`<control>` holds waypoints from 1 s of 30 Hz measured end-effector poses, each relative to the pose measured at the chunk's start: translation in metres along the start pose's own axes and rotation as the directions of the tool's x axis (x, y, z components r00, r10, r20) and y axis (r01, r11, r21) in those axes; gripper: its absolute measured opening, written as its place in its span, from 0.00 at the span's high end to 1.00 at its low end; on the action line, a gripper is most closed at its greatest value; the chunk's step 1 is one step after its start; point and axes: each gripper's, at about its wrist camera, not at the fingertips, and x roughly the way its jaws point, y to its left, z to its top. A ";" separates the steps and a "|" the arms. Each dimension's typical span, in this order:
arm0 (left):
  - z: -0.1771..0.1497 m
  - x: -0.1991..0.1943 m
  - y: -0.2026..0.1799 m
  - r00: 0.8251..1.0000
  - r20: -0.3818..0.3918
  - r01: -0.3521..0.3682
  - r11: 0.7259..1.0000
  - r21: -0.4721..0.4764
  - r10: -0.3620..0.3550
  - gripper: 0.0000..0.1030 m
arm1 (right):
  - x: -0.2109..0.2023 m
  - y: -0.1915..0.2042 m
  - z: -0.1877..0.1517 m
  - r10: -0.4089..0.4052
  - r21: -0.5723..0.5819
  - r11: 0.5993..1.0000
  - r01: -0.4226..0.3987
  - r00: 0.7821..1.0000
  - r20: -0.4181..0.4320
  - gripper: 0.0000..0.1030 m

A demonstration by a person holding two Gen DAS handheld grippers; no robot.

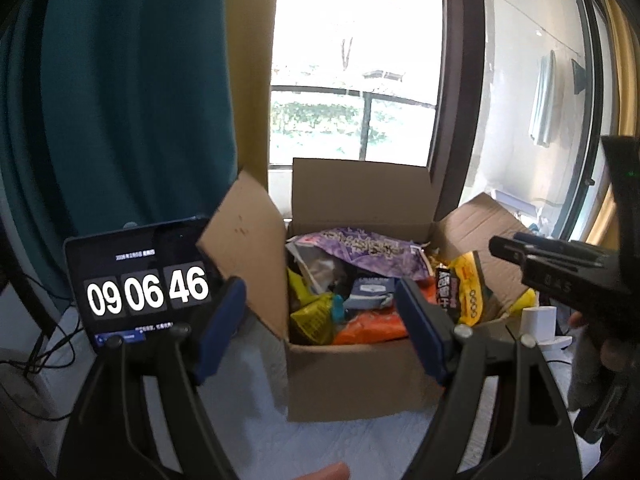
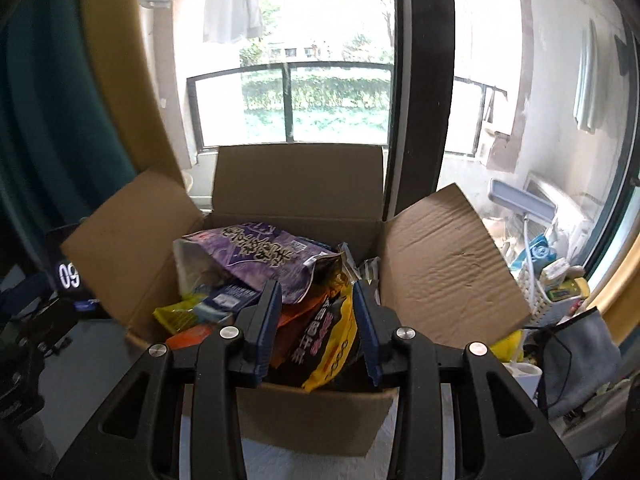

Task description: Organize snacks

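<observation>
An open cardboard box stands on the table, full of snack bags. A purple bag lies on top at the back. A black and yellow bag leans at the right side. Yellow and orange packs lie at the front. My left gripper is open wide, in front of the box. My right gripper is open over the box's near right edge, with the black and yellow bag between its fingers, untouched as far as I can tell.
A tablet showing a clock stands left of the box. A white cylinder and clutter sit to the right. A window and teal curtain are behind. The box flaps stand outward.
</observation>
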 end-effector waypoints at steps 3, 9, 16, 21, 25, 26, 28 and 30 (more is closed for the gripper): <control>-0.002 -0.009 -0.005 1.000 0.008 0.003 1.000 0.010 -0.003 0.16 | -0.019 0.003 -0.004 0.007 -0.010 1.000 -0.007 1.000 0.016 0.62; -0.005 -0.032 -0.015 1.000 0.031 0.005 1.000 0.028 -0.006 0.09 | -0.052 0.007 -0.010 -0.006 -0.034 0.999 0.007 0.998 0.056 0.62; -0.012 -0.066 -0.020 0.997 0.074 0.007 1.000 0.027 -0.009 0.07 | -0.088 0.005 -0.021 0.001 -0.039 0.999 0.003 0.994 0.112 0.50; -0.023 -0.096 -0.025 0.993 0.117 0.022 0.999 0.041 -0.026 0.06 | -0.123 0.006 -0.030 0.001 -0.038 0.999 0.005 0.987 0.162 0.48; -0.031 -0.121 -0.029 0.987 0.156 0.038 0.999 0.037 -0.043 0.06 | -0.150 0.007 -0.042 -0.002 -0.024 1.000 0.008 0.979 0.205 0.47; -0.034 -0.128 -0.030 0.984 0.171 0.037 0.999 0.033 -0.042 0.06 | -0.158 0.006 -0.046 -0.010 -0.021 1.000 0.015 0.976 0.219 0.47; -0.038 -0.141 -0.031 0.981 0.192 0.024 0.999 0.038 -0.030 0.06 | -0.169 0.005 -0.053 -0.018 -0.021 0.999 0.024 0.972 0.236 0.47; -0.042 -0.153 -0.034 0.976 0.216 0.018 0.999 0.050 -0.028 0.06 | -0.179 0.006 -0.061 -0.022 -0.021 0.999 0.028 0.969 0.247 0.47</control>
